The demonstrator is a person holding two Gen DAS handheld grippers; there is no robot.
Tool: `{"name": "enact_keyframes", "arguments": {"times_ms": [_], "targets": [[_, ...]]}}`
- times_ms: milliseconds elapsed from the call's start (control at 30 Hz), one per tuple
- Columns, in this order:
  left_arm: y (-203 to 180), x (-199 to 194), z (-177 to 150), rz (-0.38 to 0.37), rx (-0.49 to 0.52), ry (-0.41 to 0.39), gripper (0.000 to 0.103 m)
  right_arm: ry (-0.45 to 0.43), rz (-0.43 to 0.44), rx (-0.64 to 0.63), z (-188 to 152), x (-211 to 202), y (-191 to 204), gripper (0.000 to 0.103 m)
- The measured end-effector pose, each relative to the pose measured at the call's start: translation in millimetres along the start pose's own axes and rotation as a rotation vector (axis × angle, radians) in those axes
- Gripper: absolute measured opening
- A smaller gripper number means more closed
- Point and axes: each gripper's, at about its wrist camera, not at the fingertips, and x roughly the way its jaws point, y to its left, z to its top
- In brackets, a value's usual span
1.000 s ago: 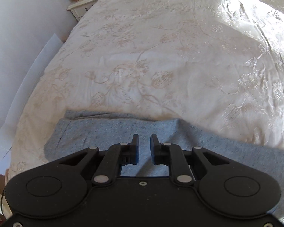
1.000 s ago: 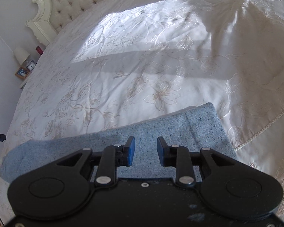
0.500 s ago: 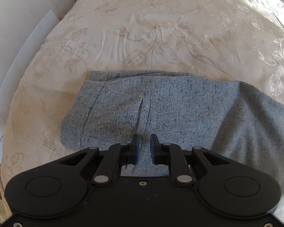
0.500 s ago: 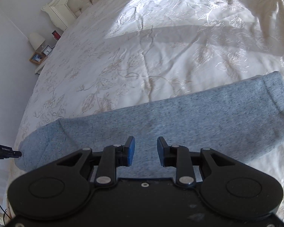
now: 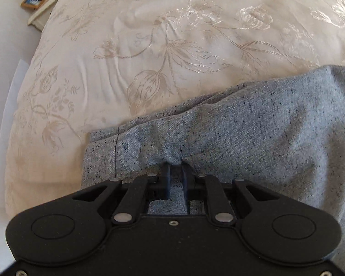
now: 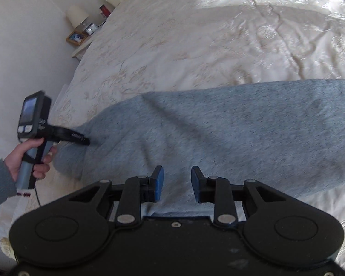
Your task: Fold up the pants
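Grey-blue pants [image 5: 253, 133] lie stretched across the cream embroidered bed cover [image 5: 149, 46]. My left gripper [image 5: 174, 164] points steeply down at their waist end. Its tips dig into the cloth with a narrow gap, and a small pucker of fabric rises between them. In the right wrist view the pants [image 6: 230, 119] run from left to right, and the left gripper [image 6: 86, 141] touches their left end, held by a hand [image 6: 25, 158]. My right gripper [image 6: 177, 170] hovers over the pants near their front edge. Its blue-padded jaws are opening with nothing between them.
The bed cover [image 6: 195, 34] stretches far beyond the pants, sunlit at the back right. A nightstand [image 6: 80, 39] with a lamp, a picture frame and a clock stands against the white wall at the left. The bed's edge drops off at the left.
The left gripper sank onto the waist end, and its tips now press into the cloth. The right gripper swept left along the pants, bringing the left gripper and its hand into view.
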Motion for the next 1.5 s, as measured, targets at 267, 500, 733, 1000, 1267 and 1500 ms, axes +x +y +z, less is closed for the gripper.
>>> {"name": "enact_keyframes", "arguments": {"times_ms": [267,500,733,1000,1267,1500], "targets": [[-16.6,-85.8,-48.0,0.045,-0.007,-0.168,0.022,0.071,0.020,-0.078,-37.7,13.8,36.5,0.031],[-72.6,-138.1,-111.4,-0.024,-0.001,-0.197,0.023,0.043,-0.049,-0.004,-37.9,-4.3,0.0,0.031],[-133.6,-150.2,-150.1,-0.053,-0.035,-0.149,0.023,0.021,-0.053,0.009,-37.9,-28.1,-32.8,0.031],[-171.1,-137.7,-160.1,0.011,-0.081,-0.122,0.024,0.018,-0.030,-0.024,-46.1,-65.2,-53.6,0.031],[-178.4,-118.0,-150.4,0.069,-0.128,-0.106,0.024,0.019,-0.040,-0.006,-51.0,-77.6,-71.1,0.031],[-178.3,-101.6,-146.9,0.078,-0.154,-0.081,0.024,0.022,-0.041,0.007,-52.4,-78.5,-71.4,0.031]]}}
